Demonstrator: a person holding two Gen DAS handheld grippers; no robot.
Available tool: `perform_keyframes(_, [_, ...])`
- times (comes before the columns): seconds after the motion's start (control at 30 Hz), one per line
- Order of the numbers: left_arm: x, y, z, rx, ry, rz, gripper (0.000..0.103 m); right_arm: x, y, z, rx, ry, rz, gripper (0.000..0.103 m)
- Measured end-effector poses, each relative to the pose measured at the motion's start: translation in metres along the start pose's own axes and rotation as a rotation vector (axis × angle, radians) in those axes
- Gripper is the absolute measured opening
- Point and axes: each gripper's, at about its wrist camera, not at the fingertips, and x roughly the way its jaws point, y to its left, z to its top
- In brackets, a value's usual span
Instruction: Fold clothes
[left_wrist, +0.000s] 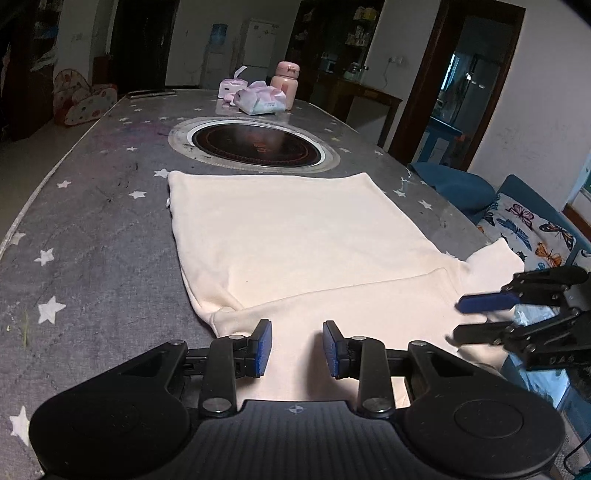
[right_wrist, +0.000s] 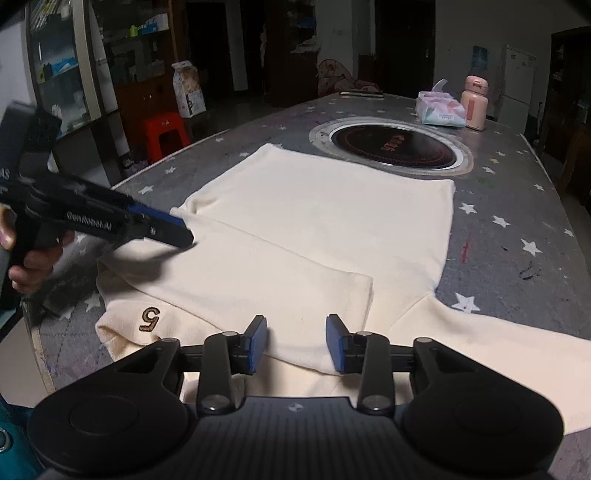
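Cream shirt (right_wrist: 314, 236) lies flat on the table (left_wrist: 92, 229), just ahead of and under both my grippers, one sleeve (right_wrist: 258, 280) already folded across so the body squares up. My left gripper (left_wrist: 297, 349) and right gripper (right_wrist: 296, 345) are both part open, holding nothing, cloth beneath the gap, probably placed for the next fold.

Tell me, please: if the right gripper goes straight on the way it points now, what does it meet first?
Most likely the folded-over sleeve of the cream shirt: the right gripper points down at it, jaws open, nothing between them. Depth is unclear.
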Motion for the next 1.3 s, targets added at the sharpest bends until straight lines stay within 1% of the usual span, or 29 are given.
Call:
perform_keyframes(0.17, [-0.001, -0.009, 0.0, 0.023, -0.005, 0.009, 0.049, -0.019, -0.015, -0.006, 0.073, -0.045, -0.047, 0.041])
perform_keyframes(0.27, [-0.003, -0.015, 0.001, 0.033, -0.012, 0.018, 0.056, -0.034, -0.033, -0.015, 0.139, -0.062, -0.102, 0.042])
perform_keyframes(0.43, [-0.005, -0.024, 0.006, 0.053, -0.022, 0.019, 0.062, -0.05, -0.068, -0.035, 0.252, -0.073, -0.212, 0.043])
perform_keyframes(0.47, [-0.005, -0.026, 0.007, 0.056, -0.022, 0.022, 0.065, -0.052, -0.077, -0.039, 0.273, -0.074, -0.238, 0.043])
perform_keyframes(0.5, [-0.005, -0.027, 0.008, 0.06, -0.022, 0.025, 0.072, -0.054, -0.085, -0.043, 0.293, -0.076, -0.263, 0.043])
perform_keyframes(0.53, [-0.005, -0.029, 0.008, 0.064, -0.023, 0.029, 0.074, -0.056, -0.094, -0.046, 0.313, -0.078, -0.287, 0.043])
perform_keyframes(0.7, [-0.005, -0.033, 0.01, 0.069, -0.021, 0.043, 0.076, -0.066, -0.139, -0.06, 0.414, -0.105, -0.413, 0.043])
perform_keyframes(0.83, [-0.004, -0.035, 0.011, 0.073, -0.018, 0.057, 0.077, -0.069, -0.174, -0.072, 0.507, -0.117, -0.481, 0.043])
perform_keyframes(0.9, [-0.004, -0.037, 0.011, 0.078, -0.015, 0.061, 0.078, -0.069, -0.19, -0.08, 0.574, -0.126, -0.495, 0.043])
perform_keyframes(0.97, [-0.004, -0.038, 0.011, 0.083, -0.012, 0.065, 0.079, -0.071, -0.201, -0.089, 0.634, -0.14, -0.48, 0.043])
perform_keyframes(1.13, [-0.001, -0.041, 0.012, 0.088, -0.001, 0.071, 0.08, -0.071, -0.215, -0.099, 0.686, -0.173, -0.427, 0.039])
perform_keyframes(1.2, [0.0, -0.043, 0.012, 0.093, -0.002, 0.073, 0.083, -0.071, -0.22, -0.102, 0.702, -0.188, -0.404, 0.033])
perform_keyframes(1.23, [0.0, -0.045, 0.011, 0.096, -0.002, 0.074, 0.083, -0.071, -0.222, -0.103, 0.708, -0.195, -0.396, 0.027])
perform_keyframes(1.27, [0.0, -0.046, 0.011, 0.099, -0.002, 0.076, 0.084, -0.072, -0.222, -0.103, 0.707, -0.203, -0.399, 0.019])
perform_keyframes(1.3, [0.0, -0.046, 0.011, 0.101, -0.001, 0.076, 0.084, -0.074, -0.221, -0.102, 0.7, -0.206, -0.409, 0.015])
